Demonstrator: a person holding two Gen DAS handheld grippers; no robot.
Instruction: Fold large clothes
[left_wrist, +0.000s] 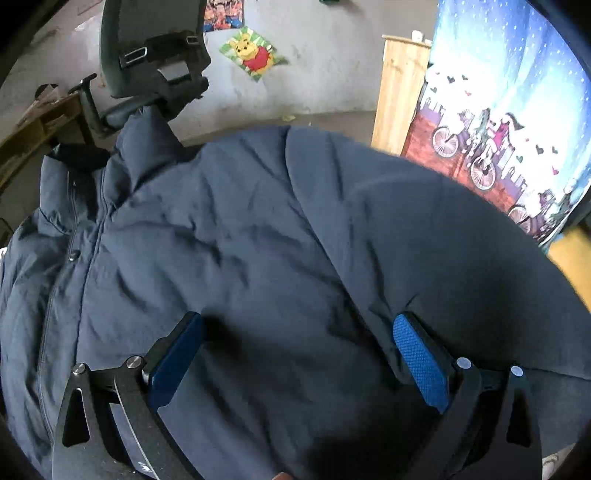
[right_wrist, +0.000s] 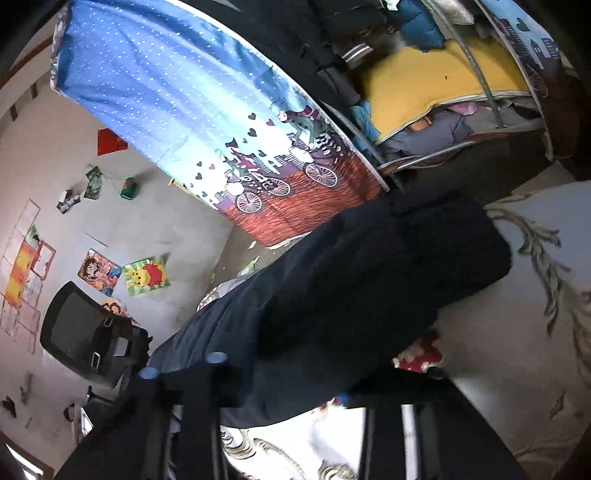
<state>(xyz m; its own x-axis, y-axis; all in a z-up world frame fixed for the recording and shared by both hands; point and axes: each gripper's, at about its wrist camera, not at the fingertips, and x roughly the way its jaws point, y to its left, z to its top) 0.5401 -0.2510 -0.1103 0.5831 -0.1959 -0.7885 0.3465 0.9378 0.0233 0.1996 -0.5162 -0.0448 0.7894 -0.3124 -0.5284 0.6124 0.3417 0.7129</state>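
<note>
A large dark navy padded jacket (left_wrist: 258, 240) lies spread out front side up, with its zipper and collar at the left. My left gripper (left_wrist: 297, 332) is open just above the jacket's body, its blue pads (left_wrist: 421, 362) wide apart with nothing between them. In the right wrist view the jacket's sleeve (right_wrist: 369, 280) stretches away from the gripper over a pale patterned bedsheet (right_wrist: 535, 332). My right gripper (right_wrist: 284, 384) sits at the sleeve's near end; its fingers are dark and blurred, and the cloth hides the tips.
A black office chair (left_wrist: 155, 55) stands beyond the collar; it also shows in the right wrist view (right_wrist: 92, 339). A blue bicycle-print curtain (left_wrist: 509, 110) hangs at the right, next to a wooden post (left_wrist: 399, 92). A clothes rack (right_wrist: 443, 92) stands behind it.
</note>
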